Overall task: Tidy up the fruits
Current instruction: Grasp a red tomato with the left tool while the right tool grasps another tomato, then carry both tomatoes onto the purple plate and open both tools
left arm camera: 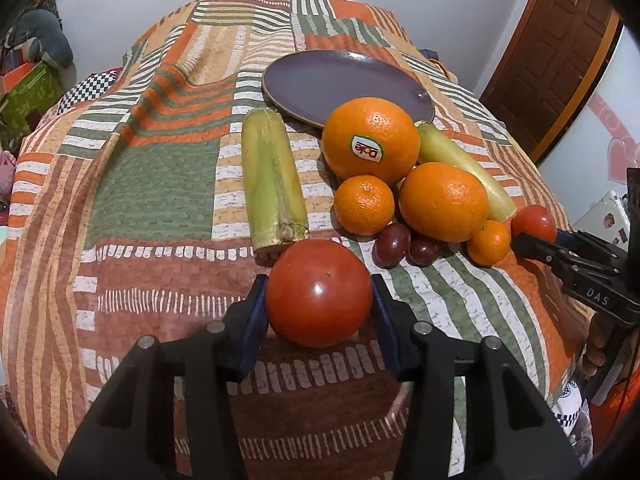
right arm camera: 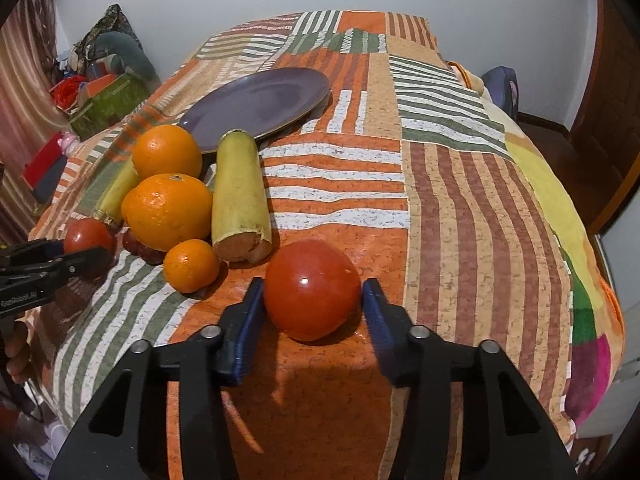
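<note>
In the left wrist view my left gripper (left arm camera: 319,298) is shut on a red tomato (left arm camera: 319,292), both blue pads against its sides. In the right wrist view my right gripper (right arm camera: 312,296) straddles a second red tomato (right arm camera: 312,288); the left pad touches it and a small gap shows at the right pad. A purple plate (left arm camera: 348,84) lies empty behind a cluster of oranges (left arm camera: 370,140), small mandarins (left arm camera: 363,205), dark grapes (left arm camera: 392,245) and two yellow-green cane pieces (left arm camera: 272,176). The plate (right arm camera: 256,104) also shows in the right wrist view.
Everything rests on a bed with an orange, green and white patchwork cover (left arm camera: 160,184). Clutter and boxes (right arm camera: 104,96) stand beyond the far left side. A wooden door (left arm camera: 560,48) is at the right. The cover's right half (right arm camera: 460,200) is bare.
</note>
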A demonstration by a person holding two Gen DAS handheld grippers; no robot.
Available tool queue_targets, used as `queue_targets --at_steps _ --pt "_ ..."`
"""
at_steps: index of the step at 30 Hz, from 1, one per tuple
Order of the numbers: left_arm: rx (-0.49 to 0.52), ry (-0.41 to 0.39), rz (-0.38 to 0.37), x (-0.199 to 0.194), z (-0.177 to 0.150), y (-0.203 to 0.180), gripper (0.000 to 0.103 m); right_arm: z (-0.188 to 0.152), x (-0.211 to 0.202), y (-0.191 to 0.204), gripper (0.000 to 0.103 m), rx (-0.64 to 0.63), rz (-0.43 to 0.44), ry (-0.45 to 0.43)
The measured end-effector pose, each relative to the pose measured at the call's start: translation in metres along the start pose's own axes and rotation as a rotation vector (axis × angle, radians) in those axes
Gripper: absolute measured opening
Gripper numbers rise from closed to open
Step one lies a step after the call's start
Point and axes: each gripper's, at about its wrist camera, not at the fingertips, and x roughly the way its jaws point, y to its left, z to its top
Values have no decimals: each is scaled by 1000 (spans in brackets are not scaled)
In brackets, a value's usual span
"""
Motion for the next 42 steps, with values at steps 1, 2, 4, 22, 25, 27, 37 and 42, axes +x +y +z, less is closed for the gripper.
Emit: queue_targets --at_steps 1,2,4,22,25,27,37,42 --pt "2 0 2 -1 0 -1 48 1 0 1 42 -2 -3 1" --pt "4 -2 2 -2 0 -1 48 1 0 1 41 -4 -6 2" --pt "8 -15 3 -8 0 -2 48 2 -2 2 41 -5 0 0" --pt "46 -220 13 -74 52 -7 48 53 -43 30 41 -83 5 -185" --pt "53 -245 14 -77 63 -9 48 65 -46 35 41 -99 7 -219" --pt "61 -256 21 -77 73 -10 48 74 -48 38 41 -109 8 -240" --pt "70 -286 31 -61 115 -9 48 115 -45 52 41 -150 11 -321" --pt "74 -280 43 -44 138 -5 48 135 -34 56 41 -171 5 -341"
